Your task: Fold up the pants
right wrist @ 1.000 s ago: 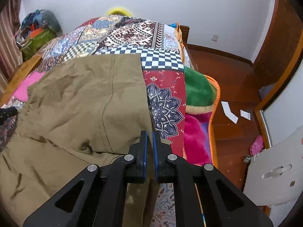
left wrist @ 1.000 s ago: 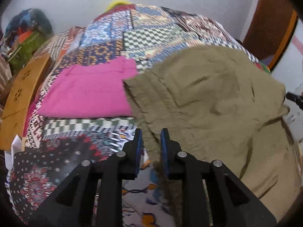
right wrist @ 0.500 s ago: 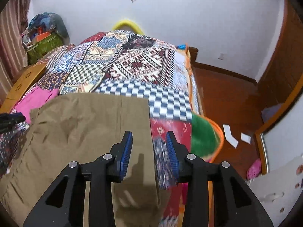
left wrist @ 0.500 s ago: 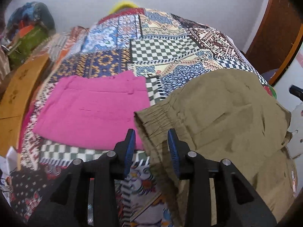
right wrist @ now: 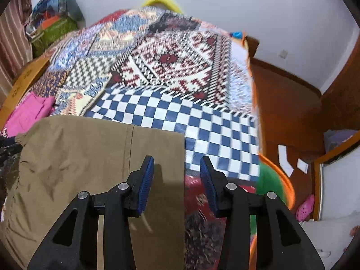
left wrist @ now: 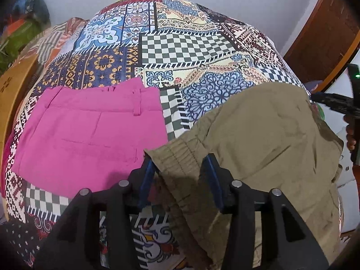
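Olive-khaki pants (left wrist: 258, 139) lie folded over on the patchwork bedspread (left wrist: 184, 47), elastic waistband toward the left. My left gripper (left wrist: 180, 180) is open, its jaws either side of the waistband corner, holding nothing. My right gripper (right wrist: 177, 180) is open above the right edge of the pants (right wrist: 101, 157), holding nothing. The right gripper's body shows at the right edge of the left wrist view (left wrist: 337, 103).
Folded pink pants (left wrist: 90, 132) lie just left of the khaki pair. A wooden bed frame (left wrist: 13, 85) runs along the left. Green and orange blankets (right wrist: 274, 180) hang off the right bed edge over a wooden floor (right wrist: 290, 112) with paper scraps. Bags (right wrist: 54, 24) sit at back left.
Both grippers went from shut on the khaki pants to open, letting the fabric drop onto the bed, and both have lifted and pulled back a little.
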Demonstrator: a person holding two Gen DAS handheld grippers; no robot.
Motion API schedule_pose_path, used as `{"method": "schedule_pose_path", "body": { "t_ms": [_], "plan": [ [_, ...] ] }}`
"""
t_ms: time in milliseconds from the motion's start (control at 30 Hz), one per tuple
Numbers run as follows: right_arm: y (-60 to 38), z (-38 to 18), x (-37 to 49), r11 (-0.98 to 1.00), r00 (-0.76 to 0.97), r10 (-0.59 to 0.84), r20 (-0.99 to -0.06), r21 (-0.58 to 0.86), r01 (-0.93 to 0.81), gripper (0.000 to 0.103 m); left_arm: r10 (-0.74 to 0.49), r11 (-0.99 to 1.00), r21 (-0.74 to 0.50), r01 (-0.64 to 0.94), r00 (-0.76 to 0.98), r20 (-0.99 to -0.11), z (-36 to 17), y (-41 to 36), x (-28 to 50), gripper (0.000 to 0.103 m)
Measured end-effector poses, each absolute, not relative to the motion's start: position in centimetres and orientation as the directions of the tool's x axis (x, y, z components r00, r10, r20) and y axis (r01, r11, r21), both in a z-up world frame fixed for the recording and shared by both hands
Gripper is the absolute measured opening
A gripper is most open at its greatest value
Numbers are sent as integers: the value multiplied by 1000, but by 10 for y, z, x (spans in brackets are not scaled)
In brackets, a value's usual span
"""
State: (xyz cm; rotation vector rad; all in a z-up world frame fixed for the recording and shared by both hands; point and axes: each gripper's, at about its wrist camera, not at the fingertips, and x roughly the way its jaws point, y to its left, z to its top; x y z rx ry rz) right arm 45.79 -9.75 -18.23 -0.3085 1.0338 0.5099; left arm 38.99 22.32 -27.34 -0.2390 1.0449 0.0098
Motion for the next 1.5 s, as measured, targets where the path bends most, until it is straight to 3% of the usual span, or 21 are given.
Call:
{"method": "schedule_pose_path", "body": {
  "t_ms": [267,333,500,633,833,1500],
  "plan": [
    [-84,-207,479,834,300,265,-916,61,-549,45,-143,967,-227,-116,494,-858,-284,226,398,46],
    [-83,-207,479,834,291,283,-914,84,-546,45,-160,964,-243,-107,498,-852,-285,225,398,36],
    [-80,-206,479,840,311,283,-907,78,-536,12,-114,973,-200,-118,509,-853,-282,223,398,17],
    [-79,-201,474,844,353,278,-893,51,-534,6,-112,971,-207,-123,531,-840,-276,225,394,9],
    [-77,-174,470,858,477,255,-841,-30,-512,5,-64,977,-169,-129,579,-813,-256,223,391,6],
    [-89,-51,422,878,677,381,-630,18,-478,4,-24,981,-164,-106,767,-641,-137,231,364,5]
  ]
}}
